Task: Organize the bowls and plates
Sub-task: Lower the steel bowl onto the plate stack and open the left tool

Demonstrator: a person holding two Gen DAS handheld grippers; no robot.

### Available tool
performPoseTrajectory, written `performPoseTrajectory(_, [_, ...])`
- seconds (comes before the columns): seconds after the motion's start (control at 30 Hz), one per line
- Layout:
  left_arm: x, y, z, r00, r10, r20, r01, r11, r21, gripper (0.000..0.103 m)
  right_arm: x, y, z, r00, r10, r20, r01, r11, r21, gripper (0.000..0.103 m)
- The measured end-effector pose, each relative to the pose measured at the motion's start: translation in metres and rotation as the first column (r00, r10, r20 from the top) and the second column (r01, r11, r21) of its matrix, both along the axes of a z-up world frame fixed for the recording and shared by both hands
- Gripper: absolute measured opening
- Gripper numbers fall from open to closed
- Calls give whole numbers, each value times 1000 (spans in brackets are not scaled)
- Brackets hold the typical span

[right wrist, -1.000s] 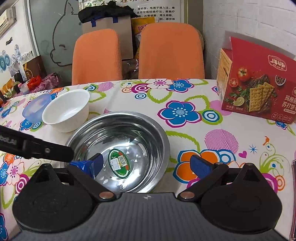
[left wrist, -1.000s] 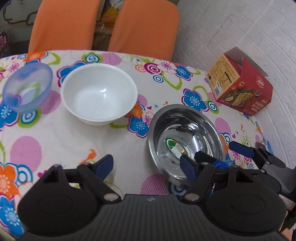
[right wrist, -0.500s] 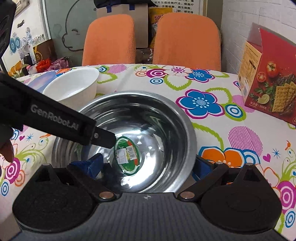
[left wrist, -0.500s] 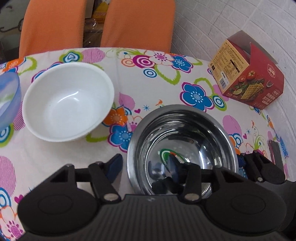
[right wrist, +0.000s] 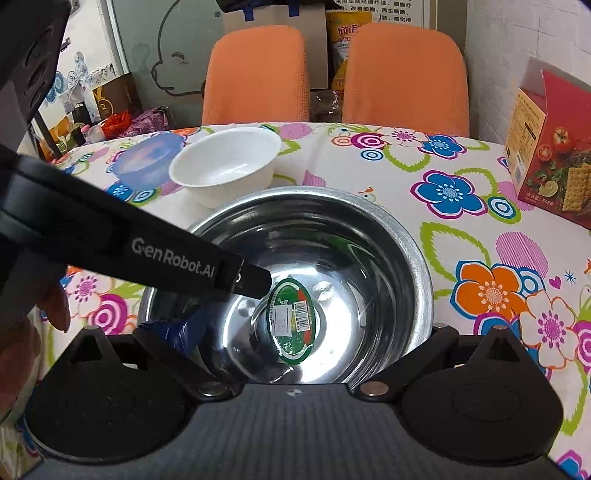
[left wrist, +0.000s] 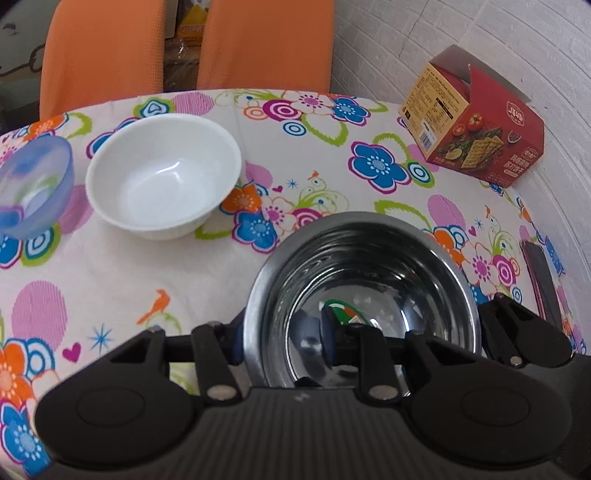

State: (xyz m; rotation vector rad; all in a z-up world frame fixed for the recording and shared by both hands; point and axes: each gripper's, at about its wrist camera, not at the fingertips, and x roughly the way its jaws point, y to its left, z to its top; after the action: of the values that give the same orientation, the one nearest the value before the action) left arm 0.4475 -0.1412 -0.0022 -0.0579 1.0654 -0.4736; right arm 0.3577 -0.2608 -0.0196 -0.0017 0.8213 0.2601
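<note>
Rim of steel bowl (left wrist: 373, 254) straddled by left gripper (left wrist: 282, 336) jaws, pinch unclear; right gripper (right wrist: 304, 332) jaws agape; clamp firmly, lift level.

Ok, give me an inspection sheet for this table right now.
Surface: floral cloth, nothing spilled.
Job's things: steel bowl, empty, sticker inside; white bowl and blue bowl beyond it, side by side, empty.
Clutter: cracker box, flap open, by the wall.
Grippers: left gripper closed on the steel bowl's rim, one finger inside; right gripper open at its other side.
Cables: nothing seen.
Surroundings: two orange chairs, white brick wall.
</note>
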Motion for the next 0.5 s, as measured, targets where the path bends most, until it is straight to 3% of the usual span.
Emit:
performPoseTrajectory(0.23, [-66, 42, 2, 1000, 18, -3, -17, 1000, 9, 24, -60, 38, 7, 998, 53, 41, -53, 999, -8, 90])
performPoseTrajectory(0.5, [-114, 70, -3, 999, 28, 27, -28, 1000, 6, 24, -94, 60, -10, 998, 58, -25, -57, 998, 33, 90])
